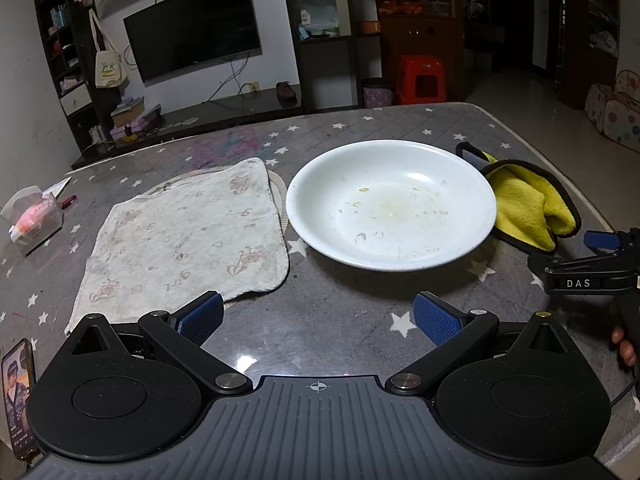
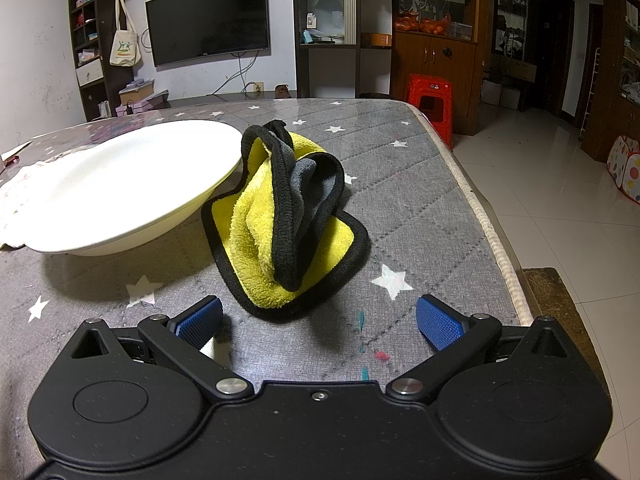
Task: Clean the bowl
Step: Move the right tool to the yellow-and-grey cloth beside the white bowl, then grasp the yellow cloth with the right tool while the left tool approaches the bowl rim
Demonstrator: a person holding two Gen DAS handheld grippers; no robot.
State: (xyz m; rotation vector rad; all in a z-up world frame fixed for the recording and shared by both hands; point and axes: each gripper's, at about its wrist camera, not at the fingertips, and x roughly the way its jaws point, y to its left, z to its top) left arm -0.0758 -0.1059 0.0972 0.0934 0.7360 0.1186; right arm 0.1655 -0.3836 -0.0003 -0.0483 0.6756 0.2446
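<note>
A shallow white bowl (image 1: 392,204) with yellowish stains and droplets sits on the star-patterned table; it also shows in the right wrist view (image 2: 116,184). A crumpled yellow and grey cloth (image 2: 288,220) with black trim lies against the bowl's right side, also in the left wrist view (image 1: 528,204). My left gripper (image 1: 318,318) is open and empty, a little short of the bowl. My right gripper (image 2: 319,320) is open and empty, just short of the cloth. The right gripper shows at the right edge of the left wrist view (image 1: 600,256).
A flat white patterned towel (image 1: 188,240) lies left of the bowl. A tissue pack (image 1: 34,224) and a phone (image 1: 18,396) are at the far left. The table's right edge (image 2: 492,236) drops to a tiled floor. A red stool (image 2: 430,104) stands beyond the table.
</note>
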